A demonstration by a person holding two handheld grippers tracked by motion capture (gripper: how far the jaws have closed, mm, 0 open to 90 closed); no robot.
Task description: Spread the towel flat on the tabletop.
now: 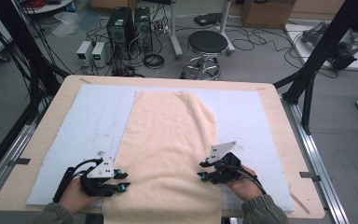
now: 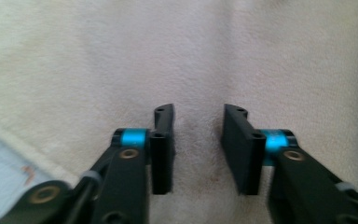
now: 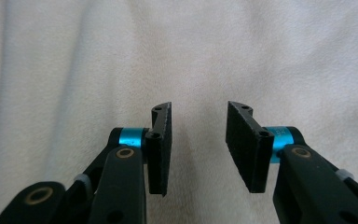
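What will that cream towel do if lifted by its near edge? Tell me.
The towel will probably sag and drape, since it already lies in soft folds. Its fuzzy nap suggests little slipping. It hangs over the table edge, so it looks light.

I see a plain cream towel with no pattern, running from the worktop's near edge toward the far edge. Under it lies a pale blue-white mat carrying faint scuffs, on a light wood worktop. My left gripper and right gripper are black with bright blue bands at the jaws, each topped by a light grey plate. The sleeves are olive green
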